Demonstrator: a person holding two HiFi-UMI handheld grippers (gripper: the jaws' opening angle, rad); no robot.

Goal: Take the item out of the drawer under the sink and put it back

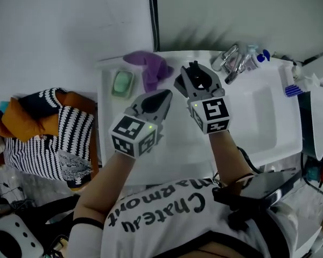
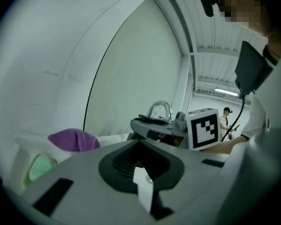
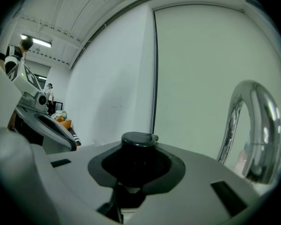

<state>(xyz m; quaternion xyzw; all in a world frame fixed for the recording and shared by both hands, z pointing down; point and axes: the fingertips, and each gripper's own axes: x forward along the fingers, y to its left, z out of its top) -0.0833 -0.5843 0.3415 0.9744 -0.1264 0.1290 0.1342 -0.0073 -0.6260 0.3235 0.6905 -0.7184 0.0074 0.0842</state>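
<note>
Head view tally, left to right: 1 heap of striped clothes [image 1: 48, 128] on the floor past the left edge. On the white sink [image 1: 269, 138] there's 1 green soap [image 1: 122, 83] at the back-left corner, 1 purple cloth [image 1: 151, 67] on the back edge and 1 chrome faucet [image 1: 234, 61] back-right. 2 grippers hover over the basin, left gripper [image 1: 153, 102] beside right gripper [image 1: 196, 79]. Finger gap on either: can't tell, their housings cover it. Drawer and item are hidden below the front edge, behind the person.

Washroom: white sink [image 1: 258, 112], chrome tap [image 1: 234, 61], green soap [image 1: 122, 83].
</note>
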